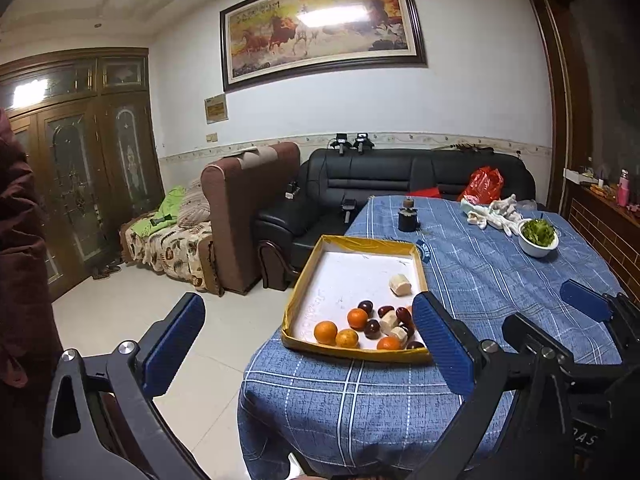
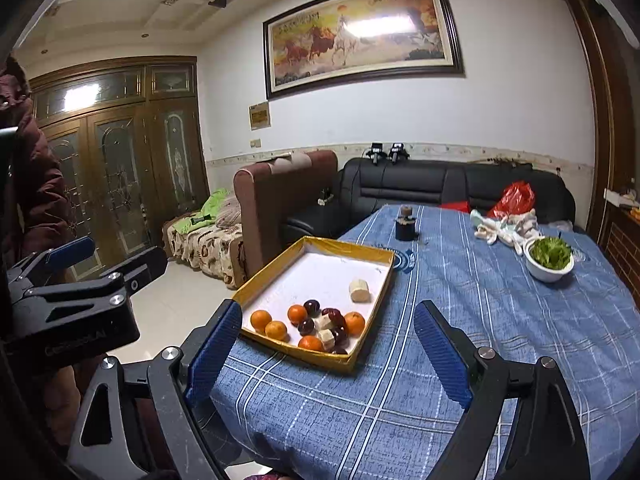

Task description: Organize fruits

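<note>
A shallow yellow-rimmed tray (image 1: 352, 241) (image 2: 320, 241) lies near the left front corner of the blue checked table. Its near end holds several oranges (image 1: 325, 332) (image 2: 261, 319), dark round fruits (image 1: 365, 307) (image 2: 311, 307) and white fruit chunks (image 1: 390, 323) (image 2: 323, 322). One more white chunk (image 1: 400, 284) (image 2: 359, 290) lies apart, farther back by the right wall. My left gripper (image 1: 308, 344) (image 2: 128, 251) is open and empty, short of the tray's front rim. My right gripper (image 2: 326, 356) (image 1: 536, 304) is also open and empty, over the cloth in front of the tray.
Farther back on the table (image 2: 460, 320) stand a white bowl of greens (image 1: 538, 236) (image 2: 550, 258), a small dark jar (image 1: 407, 216) (image 2: 406, 226) and a heap of white cloths (image 1: 496, 210). The table's left edge drops to tiled floor. A person's dark red coat (image 1: 20, 240) is at far left.
</note>
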`<state>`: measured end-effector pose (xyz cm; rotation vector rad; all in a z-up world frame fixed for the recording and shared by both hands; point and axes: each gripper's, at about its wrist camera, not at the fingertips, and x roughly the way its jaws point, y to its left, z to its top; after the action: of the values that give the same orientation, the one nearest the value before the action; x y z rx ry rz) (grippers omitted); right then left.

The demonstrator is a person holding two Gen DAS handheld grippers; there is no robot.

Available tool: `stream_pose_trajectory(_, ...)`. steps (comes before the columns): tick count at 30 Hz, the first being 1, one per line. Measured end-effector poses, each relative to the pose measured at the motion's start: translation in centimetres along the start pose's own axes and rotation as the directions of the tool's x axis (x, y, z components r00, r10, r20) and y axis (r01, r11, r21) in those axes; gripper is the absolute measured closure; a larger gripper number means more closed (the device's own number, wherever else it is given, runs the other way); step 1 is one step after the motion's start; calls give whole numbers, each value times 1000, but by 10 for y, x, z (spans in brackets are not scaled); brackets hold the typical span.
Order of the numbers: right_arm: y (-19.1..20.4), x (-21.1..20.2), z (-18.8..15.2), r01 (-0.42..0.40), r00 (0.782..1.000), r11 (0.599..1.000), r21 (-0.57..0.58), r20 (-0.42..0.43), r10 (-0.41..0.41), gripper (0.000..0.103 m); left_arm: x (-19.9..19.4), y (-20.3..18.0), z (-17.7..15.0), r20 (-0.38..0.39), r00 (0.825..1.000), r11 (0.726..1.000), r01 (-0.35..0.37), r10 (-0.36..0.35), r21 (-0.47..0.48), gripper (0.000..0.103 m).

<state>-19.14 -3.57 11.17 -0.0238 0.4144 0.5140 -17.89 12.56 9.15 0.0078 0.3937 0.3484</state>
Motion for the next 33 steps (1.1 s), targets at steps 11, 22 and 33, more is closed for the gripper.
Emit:
stream_pose_trajectory(11,3,6,-7,-13,1000,1000,6,-18,13,14,2,2,-4,-9,1000,1000,-4,4,-6,0)
stream_pose_trajectory(22,5,6,-8,-14,1000,1000,5,-21,14,14,4,5,-6,-12,1000,1000,-10,10,-11,0)
stream_pose_trajectory(33,5,8,-10,-15,1000,1000,5,-23,16,14,4,5,-9,-14,1000,1000,-11,11,-7,0)
